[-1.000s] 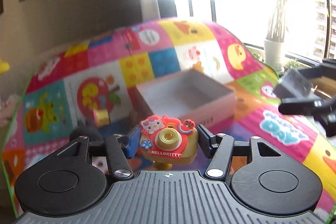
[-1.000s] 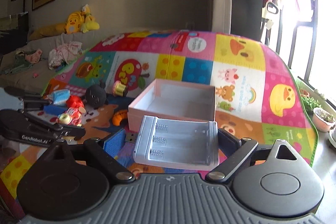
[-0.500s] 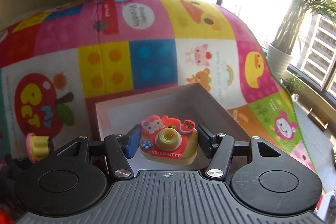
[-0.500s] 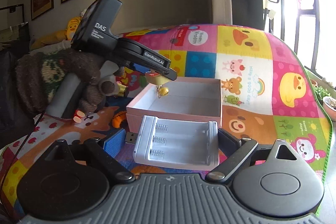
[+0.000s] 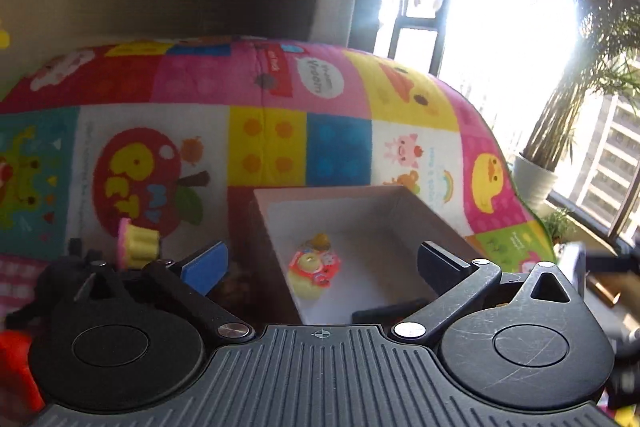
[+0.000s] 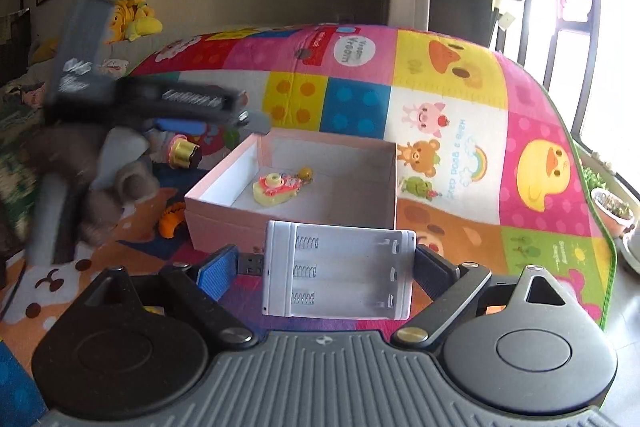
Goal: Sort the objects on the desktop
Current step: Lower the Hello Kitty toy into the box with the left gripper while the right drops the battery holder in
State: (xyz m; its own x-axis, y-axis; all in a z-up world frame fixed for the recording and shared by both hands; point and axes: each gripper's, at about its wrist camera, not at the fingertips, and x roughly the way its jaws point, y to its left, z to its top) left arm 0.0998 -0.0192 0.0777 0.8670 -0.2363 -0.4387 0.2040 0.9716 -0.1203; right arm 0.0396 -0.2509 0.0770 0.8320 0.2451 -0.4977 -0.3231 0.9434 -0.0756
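Two grippers hang over the playmat (image 6: 460, 99). The left gripper (image 5: 320, 263), jaws just sprung wide and empty, has the toy camera (image 5: 314, 269) lying in the pink box (image 5: 432, 223) ahead of it. The right gripper (image 6: 324, 269) clamps a white battery holder (image 6: 340, 269), box just beyond.

The toy camera (image 6: 277, 188), yellow body with a pink-red front and a little yellow charm at one end, lies flat on the white floor of the pink box (image 6: 224, 223), near its left wall. The open-topped box sits on the colourful mat. A white three-slot battery holder (image 6: 338, 269), springs showing, hangs level in front of the box, a USB plug at its left edge.
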